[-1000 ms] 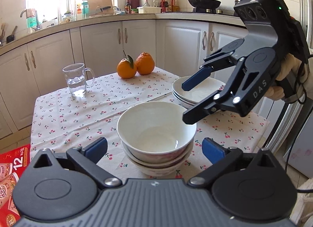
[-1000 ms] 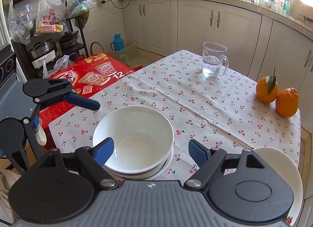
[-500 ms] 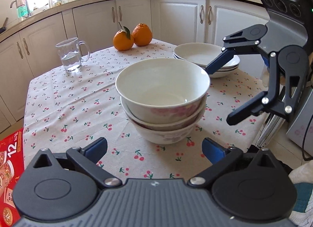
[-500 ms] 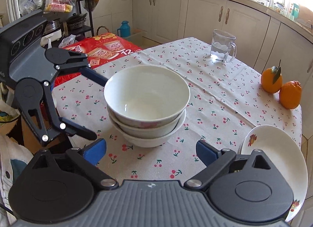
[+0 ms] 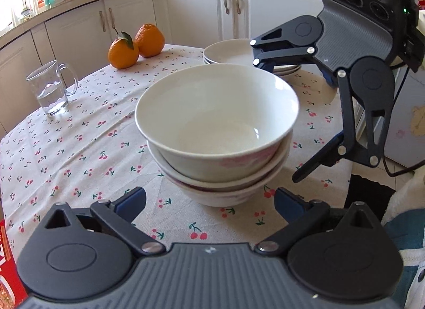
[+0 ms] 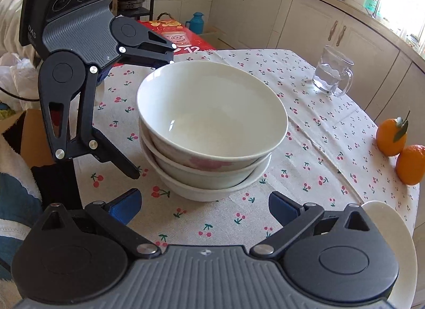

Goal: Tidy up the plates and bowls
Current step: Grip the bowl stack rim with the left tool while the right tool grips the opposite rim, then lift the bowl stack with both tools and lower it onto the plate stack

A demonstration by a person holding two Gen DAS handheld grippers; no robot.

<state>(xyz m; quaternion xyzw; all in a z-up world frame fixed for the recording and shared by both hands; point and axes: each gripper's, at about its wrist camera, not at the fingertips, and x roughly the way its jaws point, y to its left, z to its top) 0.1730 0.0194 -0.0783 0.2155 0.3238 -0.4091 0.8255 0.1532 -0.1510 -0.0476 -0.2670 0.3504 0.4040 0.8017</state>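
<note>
- I am holding both pairs of fingers spread wide and empty around the stack of bowls (image 5: pixel 217 136); neither pair is touching it, and I am gripping nothing.
- My left gripper (image 5: pixel 209 200) is facing the stack from the near side of its own view, blue pads standing clear on either side of the lowest bowl.
- My right gripper (image 6: pixel 204 204) is doing the same from the opposite side, its fingers as far apart as they go.
- The stack is sitting in the middle of the table (image 5: pixel 79 136), three bowls nested, the top one leaning slightly in the one below.
- I am judging these bowls to be glazed ceramic: stiff, fairly heavy as a stack, slick and liable to chip, so I would take hold low on the bottom bowl's wall, one gripper on each side, and keep it level.
- The top bowl is showing nothing inside; the lower ones I cannot see into.
- The stack of plates (image 5: pixel 239 55) is lying at the far right edge in the left view, bare on top.
- The glass mug (image 6: pixel 332 75) is holding some water, well apart from the bowls.
- Two oranges (image 5: pixel 135 45) are resting touching each other at the far side.
</note>
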